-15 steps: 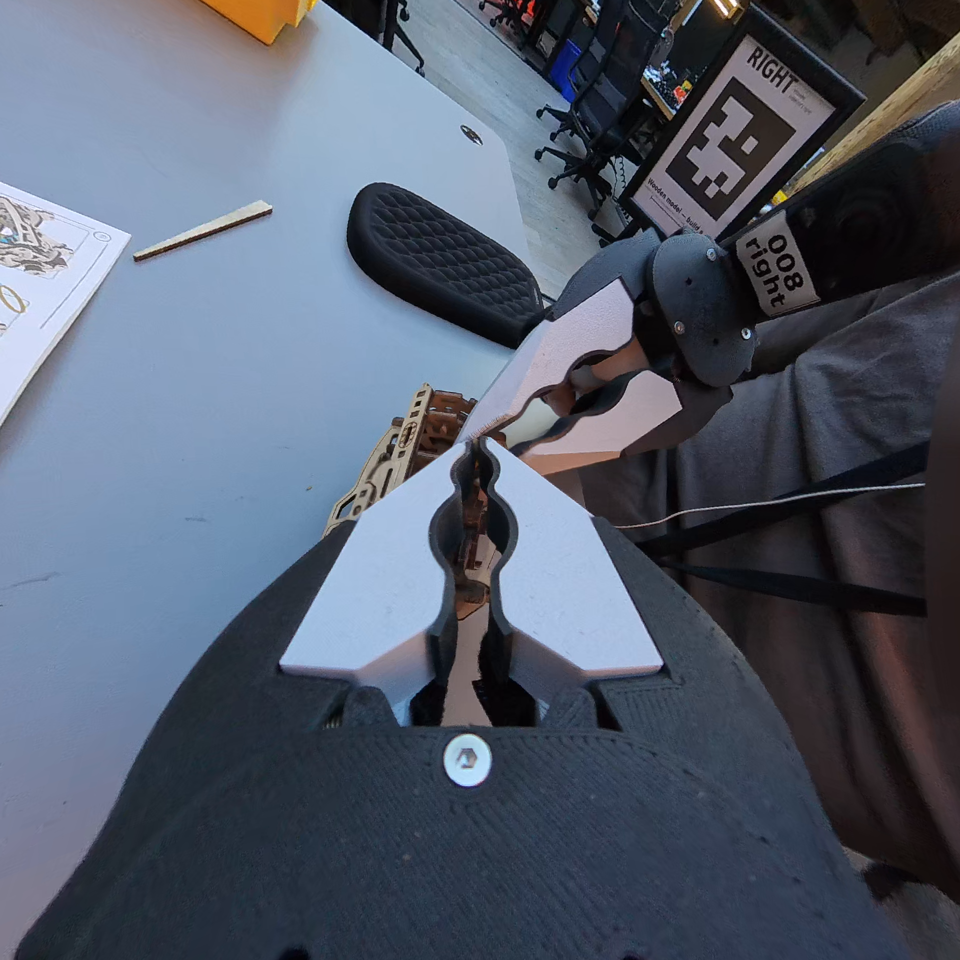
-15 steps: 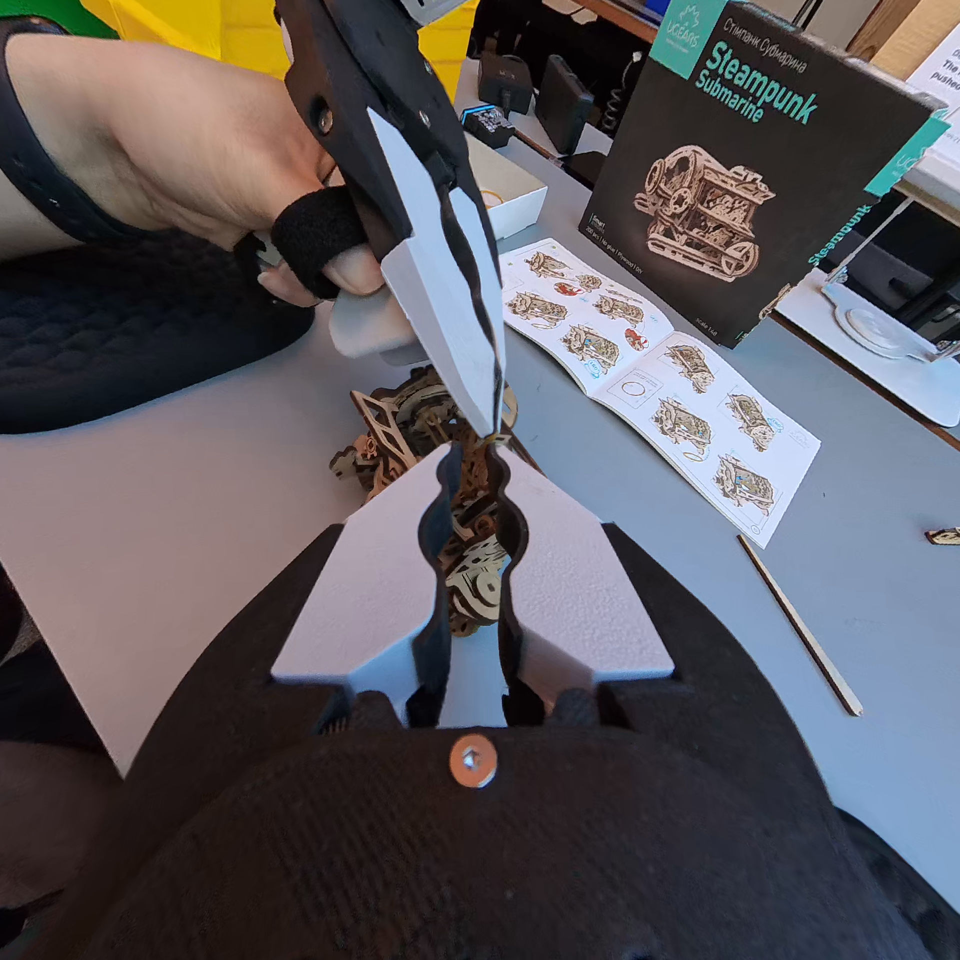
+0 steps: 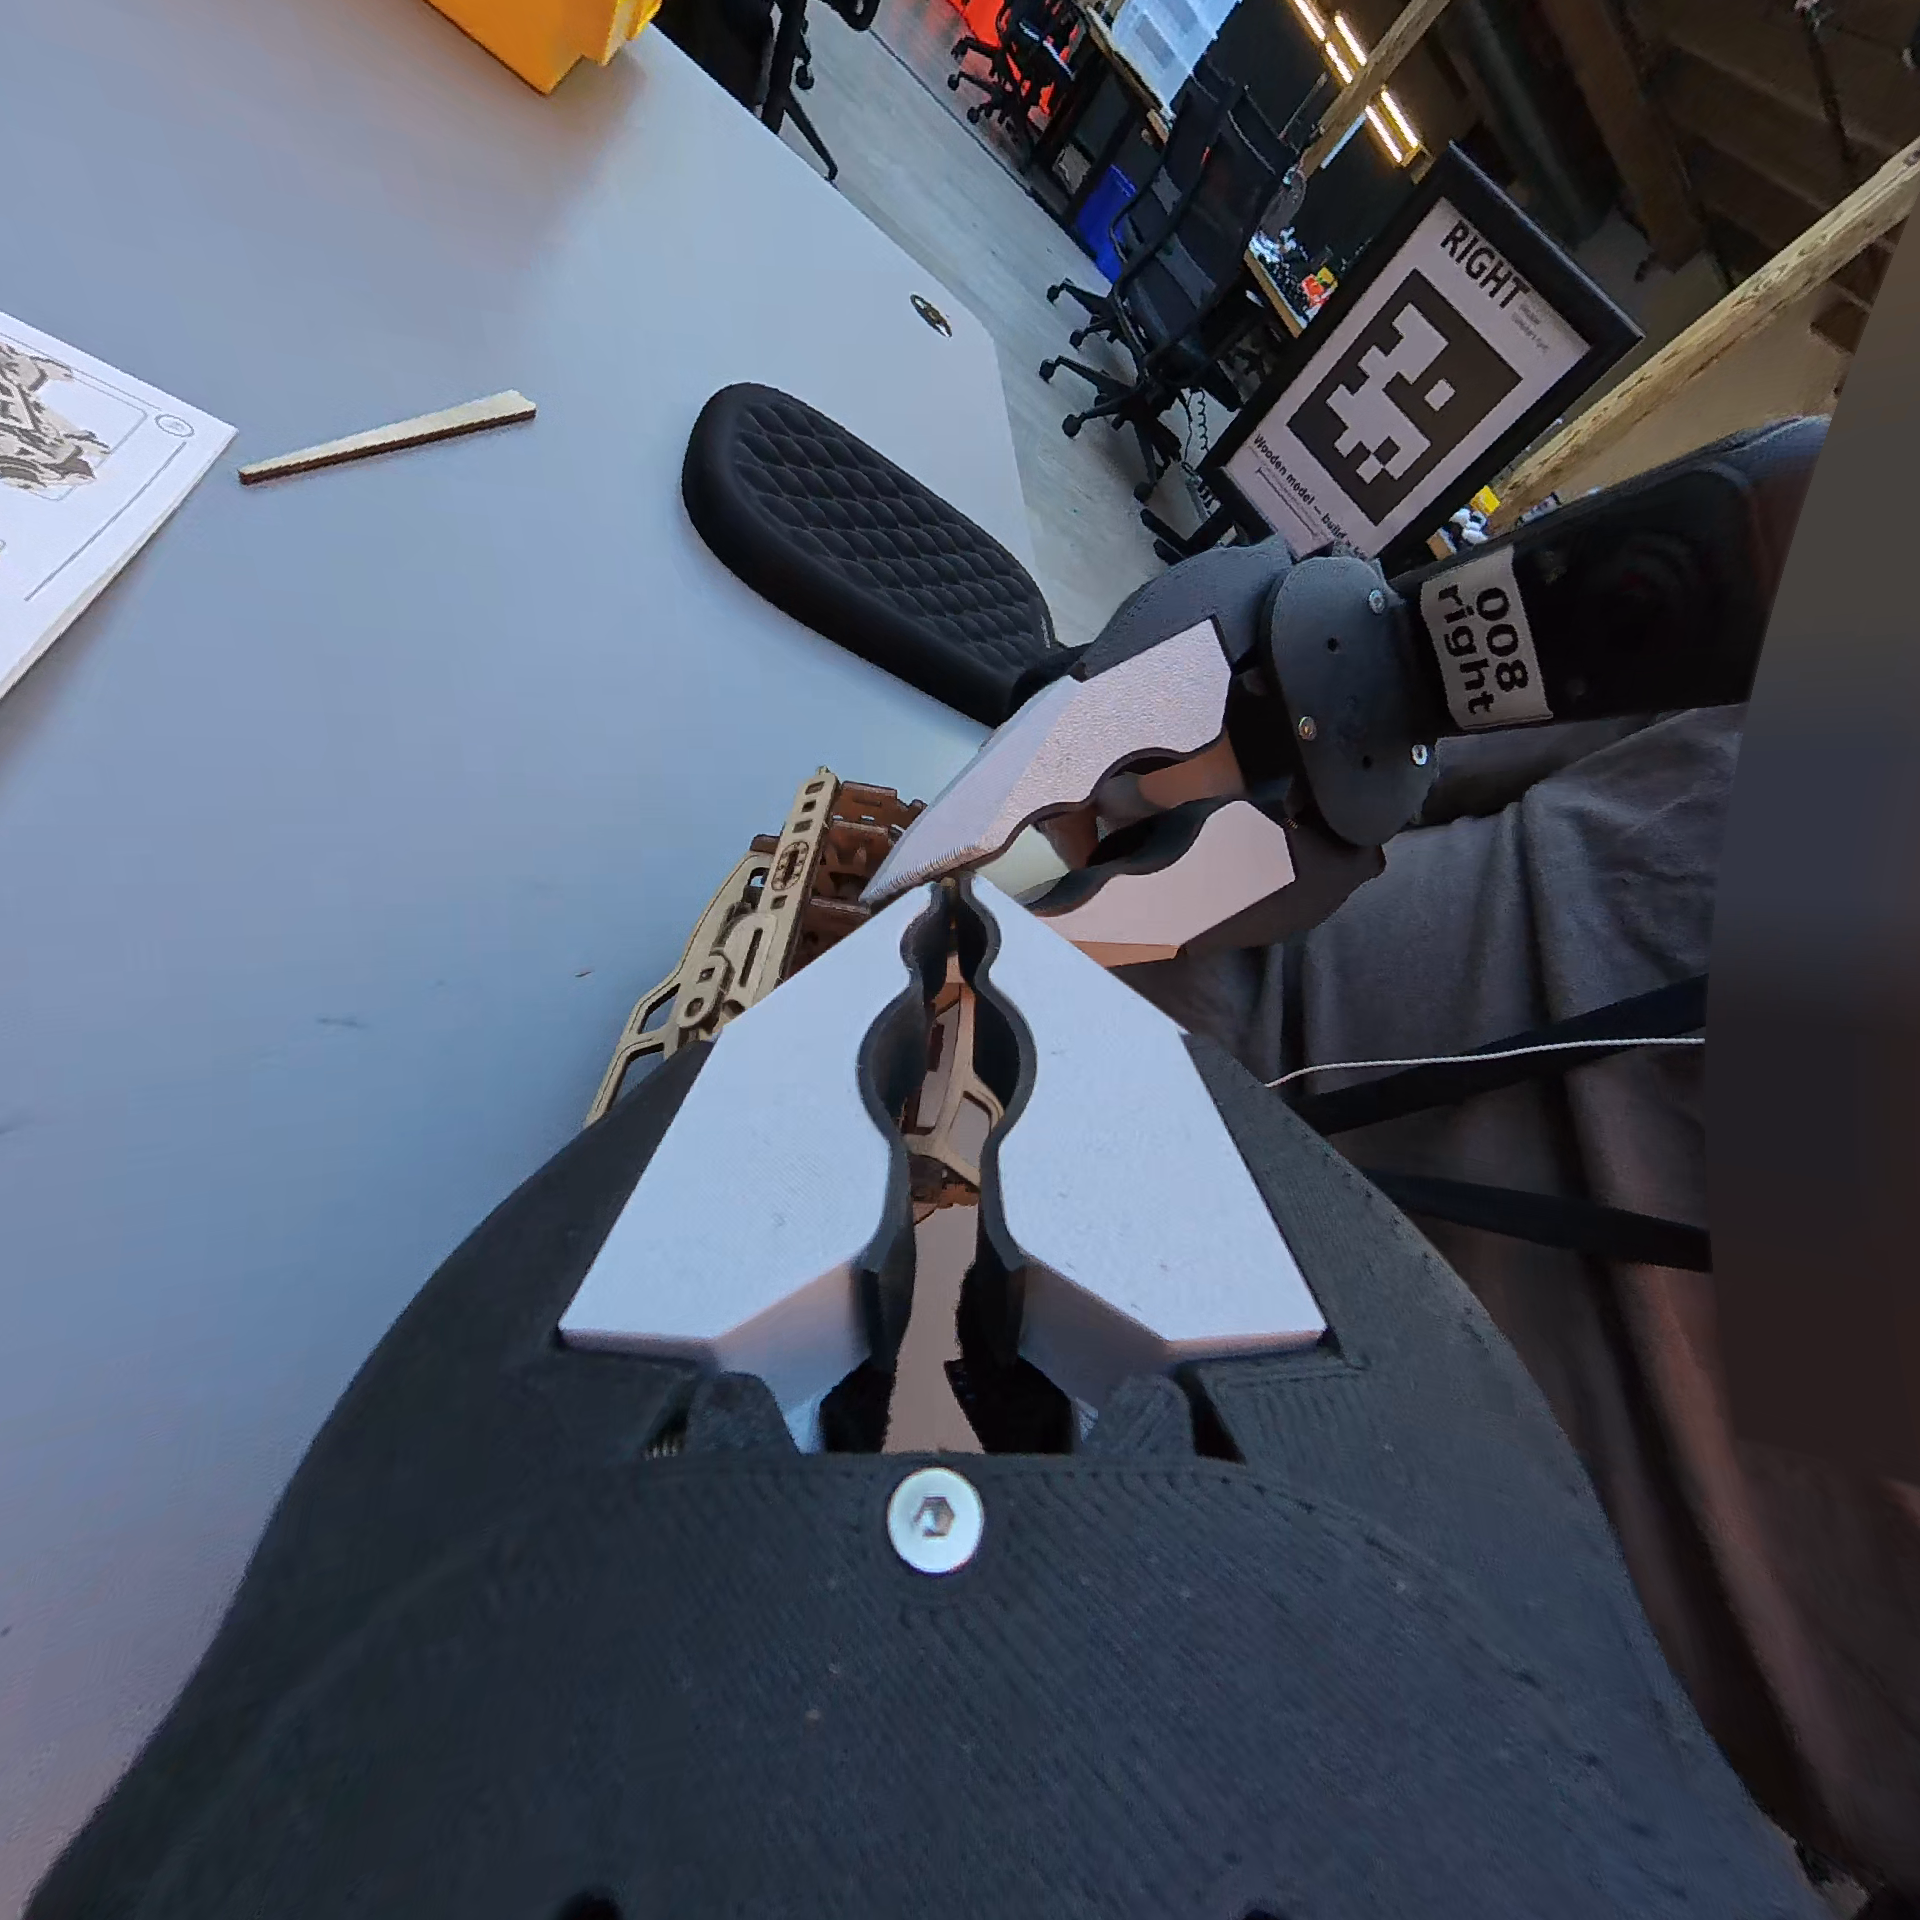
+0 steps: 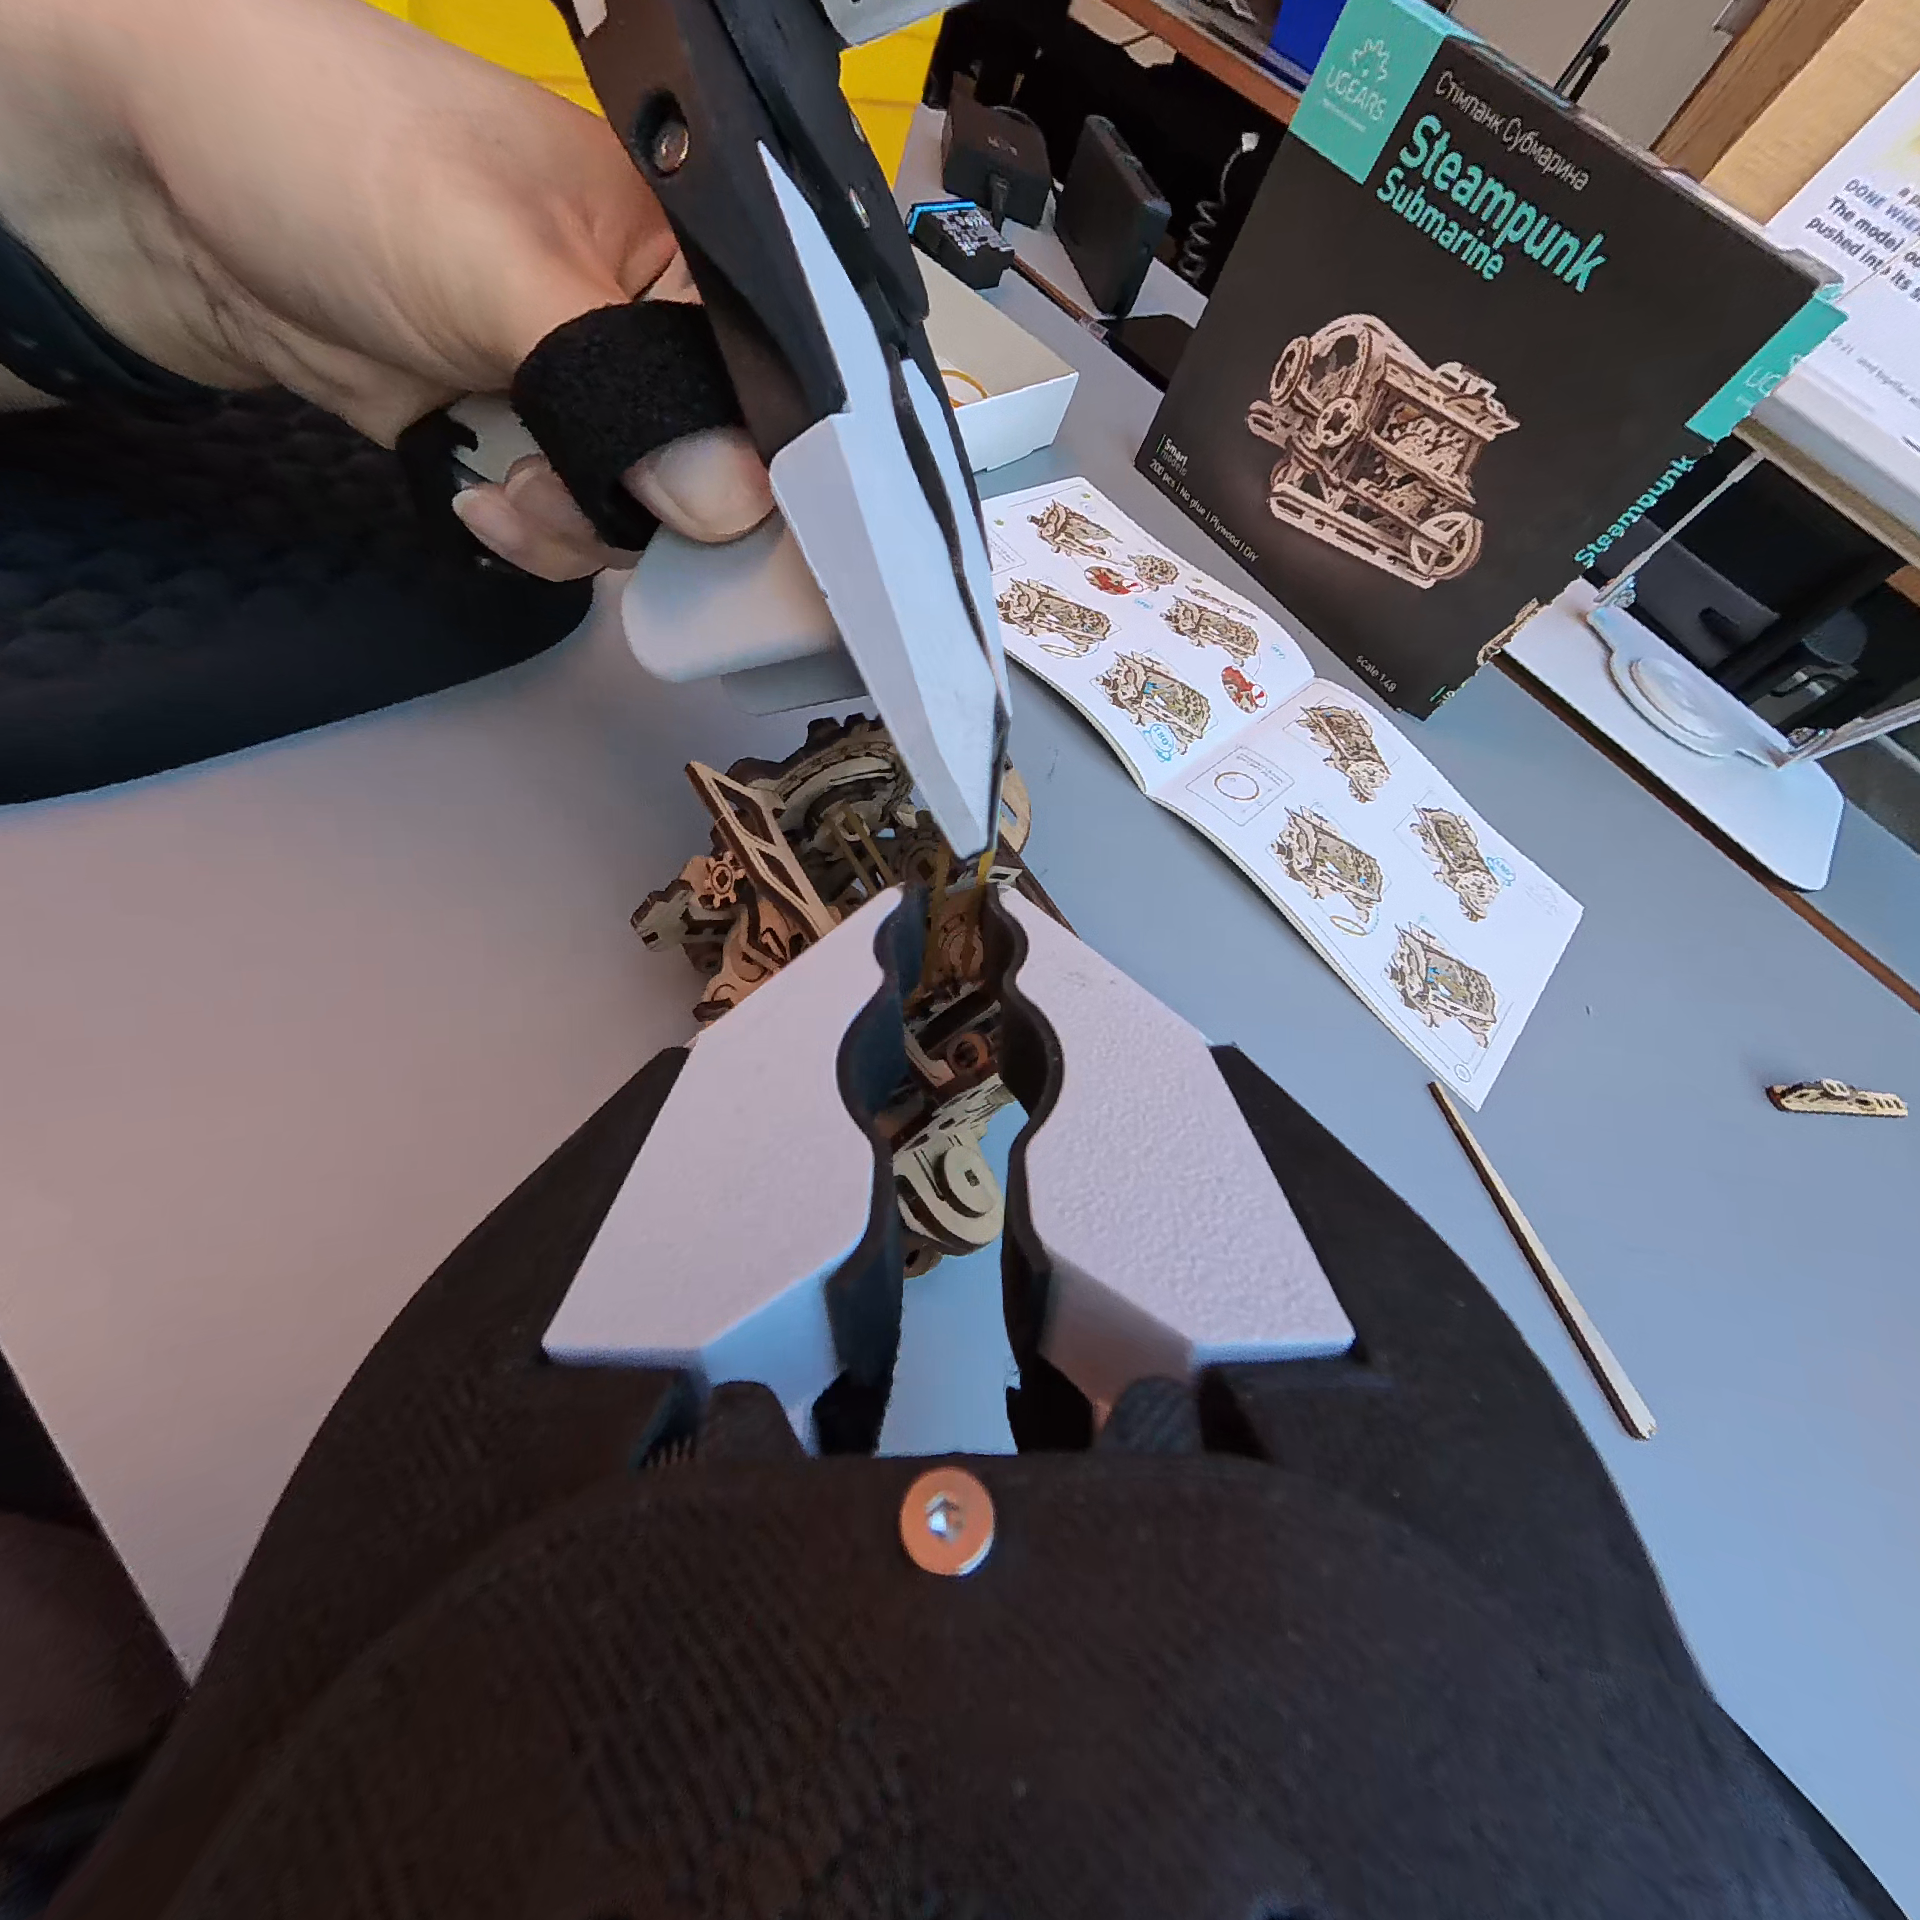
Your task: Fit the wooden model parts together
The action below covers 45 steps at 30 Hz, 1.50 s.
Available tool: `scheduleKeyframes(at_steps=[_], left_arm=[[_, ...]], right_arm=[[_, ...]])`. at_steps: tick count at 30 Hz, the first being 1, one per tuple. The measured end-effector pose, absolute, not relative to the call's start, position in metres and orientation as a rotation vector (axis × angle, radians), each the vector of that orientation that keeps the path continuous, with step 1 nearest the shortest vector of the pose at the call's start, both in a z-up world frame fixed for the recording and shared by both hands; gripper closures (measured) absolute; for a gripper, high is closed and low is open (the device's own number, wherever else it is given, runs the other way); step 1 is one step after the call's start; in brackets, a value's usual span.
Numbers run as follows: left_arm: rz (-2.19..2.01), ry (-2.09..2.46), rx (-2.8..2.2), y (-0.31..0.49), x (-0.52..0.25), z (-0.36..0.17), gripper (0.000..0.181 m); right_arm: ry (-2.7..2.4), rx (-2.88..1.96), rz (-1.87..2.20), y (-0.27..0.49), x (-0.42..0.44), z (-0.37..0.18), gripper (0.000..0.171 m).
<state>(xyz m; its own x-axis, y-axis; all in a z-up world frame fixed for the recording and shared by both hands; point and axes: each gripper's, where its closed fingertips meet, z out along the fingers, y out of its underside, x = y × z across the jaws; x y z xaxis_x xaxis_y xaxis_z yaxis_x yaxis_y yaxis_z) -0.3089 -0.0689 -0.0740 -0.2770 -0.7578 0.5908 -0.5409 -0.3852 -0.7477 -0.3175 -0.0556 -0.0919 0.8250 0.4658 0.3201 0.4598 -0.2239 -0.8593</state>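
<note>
The table (image 4: 312,1039) is carrying the wooden model (image 4: 790,883) near its edge. Both grippers are meeting tip to tip above it. The left gripper (image 4: 982,847) is pinching a thin yellowish part (image 4: 985,868) for fitting; the right gripper (image 4: 951,914), nearly closed, is steadying there, though its grip is unclear.

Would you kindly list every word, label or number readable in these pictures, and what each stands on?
I leave the wording unquoted; writing appears on:
Dark model box, turquoise lettering, legible.
Framed marker sign, legible heading.
White label on the right gripper, legible.
Instruction booklet, too small.
White sheet, cut off.
</note>
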Motion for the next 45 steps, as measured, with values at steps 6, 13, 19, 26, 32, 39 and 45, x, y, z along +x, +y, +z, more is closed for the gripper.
scheduleKeyframes(at_steps=[6,13,19,26,32,39,45], left_arm=[[-1.742,1.620,-1.773,-0.0694,-0.3091,-0.0744,0.181],[-1.748,1.612,-1.785,-0.0683,-0.3102,-0.0742,0.181],[-1.753,1.614,-1.794,-0.0690,-0.3104,-0.0751,0.181],[-1.764,1.600,-1.817,-0.0673,-0.3108,-0.0770,0.181],[-1.772,1.597,-1.827,-0.0674,-0.3111,-0.0777,0.181],[-1.789,1.594,-1.822,-0.0687,-0.3113,-0.0756,0.181],[-1.799,1.592,-1.825,-0.0681,-0.3123,-0.0755,0.181]], right_arm=[[-0.710,-1.842,-0.039,-0.0539,-0.3158,-0.0935,0.165],[-0.724,-1.828,-0.063,-0.0553,-0.3159,-0.0933,0.168],[-0.711,-1.823,-0.030,-0.0567,-0.3155,-0.0923,0.170],[-0.716,-1.811,-0.034,-0.0572,-0.3160,-0.0922,0.171],[-0.716,-1.804,-0.020,-0.0586,-0.3168,-0.0914,0.170],[-0.710,-1.797,-0.016,-0.0587,-0.3159,-0.0888,0.171],[-0.725,-1.774,-0.007,-0.0607,-0.3195,-0.0869,0.171]])
